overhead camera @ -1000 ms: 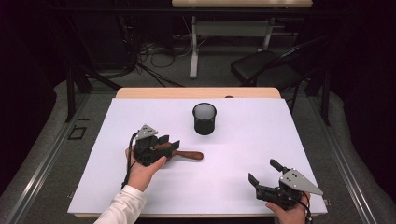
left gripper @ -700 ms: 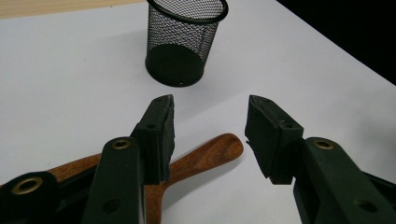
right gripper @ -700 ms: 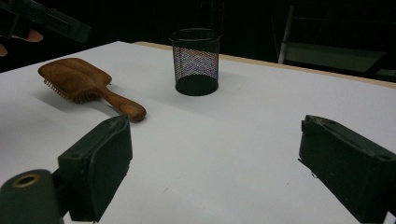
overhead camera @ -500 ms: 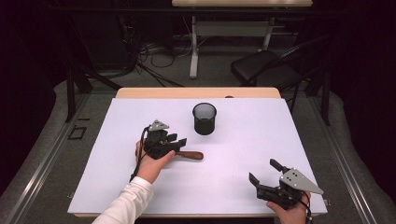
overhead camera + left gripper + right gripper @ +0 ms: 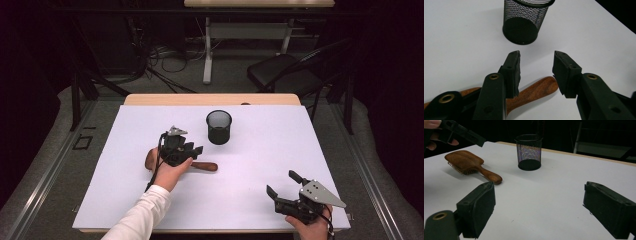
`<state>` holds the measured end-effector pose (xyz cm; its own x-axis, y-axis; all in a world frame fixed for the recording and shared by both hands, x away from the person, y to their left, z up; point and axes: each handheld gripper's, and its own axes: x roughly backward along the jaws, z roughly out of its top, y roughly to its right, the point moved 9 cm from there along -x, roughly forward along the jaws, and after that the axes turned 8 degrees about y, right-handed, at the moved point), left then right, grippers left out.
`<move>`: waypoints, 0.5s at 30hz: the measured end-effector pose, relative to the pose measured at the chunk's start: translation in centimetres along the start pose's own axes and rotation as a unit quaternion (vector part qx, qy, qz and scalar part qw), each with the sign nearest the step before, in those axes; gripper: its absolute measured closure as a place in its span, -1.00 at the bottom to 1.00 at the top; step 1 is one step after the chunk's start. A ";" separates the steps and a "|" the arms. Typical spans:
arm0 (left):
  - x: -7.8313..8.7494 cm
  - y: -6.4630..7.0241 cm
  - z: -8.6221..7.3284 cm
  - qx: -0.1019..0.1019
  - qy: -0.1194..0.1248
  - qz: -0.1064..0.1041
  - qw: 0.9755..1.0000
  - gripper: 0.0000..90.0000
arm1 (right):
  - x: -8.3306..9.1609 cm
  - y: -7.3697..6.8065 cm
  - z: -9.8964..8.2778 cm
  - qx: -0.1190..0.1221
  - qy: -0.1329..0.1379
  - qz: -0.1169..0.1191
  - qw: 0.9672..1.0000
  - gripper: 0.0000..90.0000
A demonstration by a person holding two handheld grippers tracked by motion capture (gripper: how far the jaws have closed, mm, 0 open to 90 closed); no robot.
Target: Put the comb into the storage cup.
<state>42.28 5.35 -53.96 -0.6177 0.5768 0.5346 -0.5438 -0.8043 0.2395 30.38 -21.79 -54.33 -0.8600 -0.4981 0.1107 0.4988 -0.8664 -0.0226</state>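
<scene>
One wooden hairbrush (image 5: pixel 192 165) mid-desk (image 5: pixel 260 150), one mesh cup (image 5: pixel 219 127) at its 1 o'clock, left gripper (image 5: pixel 536 58) closing, apart, astride the handle, right gripper (image 5: pixel 281 184) apart near the 5 o'clock edge, open room between.

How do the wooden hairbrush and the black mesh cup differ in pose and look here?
The hairbrush lies flat, bristles down; the mesh cup stands upright. The hairbrush is solid brown wood; the cup is see-through black wire. The left gripper hangs over the brush handle; nothing is near the cup. Both rest on the white table.
</scene>
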 end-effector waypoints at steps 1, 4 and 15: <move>-0.2 -0.1 -0.1 0.003 -0.003 0.002 1.000 0.31 | 0.0 0.0 0.0 0.000 0.000 -0.001 1.000 -0.77; -0.7 -0.3 -0.3 0.014 -0.013 0.003 1.000 0.40 | 0.0 0.0 0.0 0.000 -0.001 -0.001 1.000 -0.77; -2.2 -0.7 -0.8 0.022 -0.038 0.026 0.999 0.67 | 0.0 0.1 -0.1 0.000 -0.001 0.000 1.000 -0.76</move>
<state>43.54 4.76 -55.98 -0.5979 0.5236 0.6069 -0.4860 -0.8389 0.2450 30.45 -21.86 -54.39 -0.8599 -0.4978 0.1129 0.4988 -0.8665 -0.0221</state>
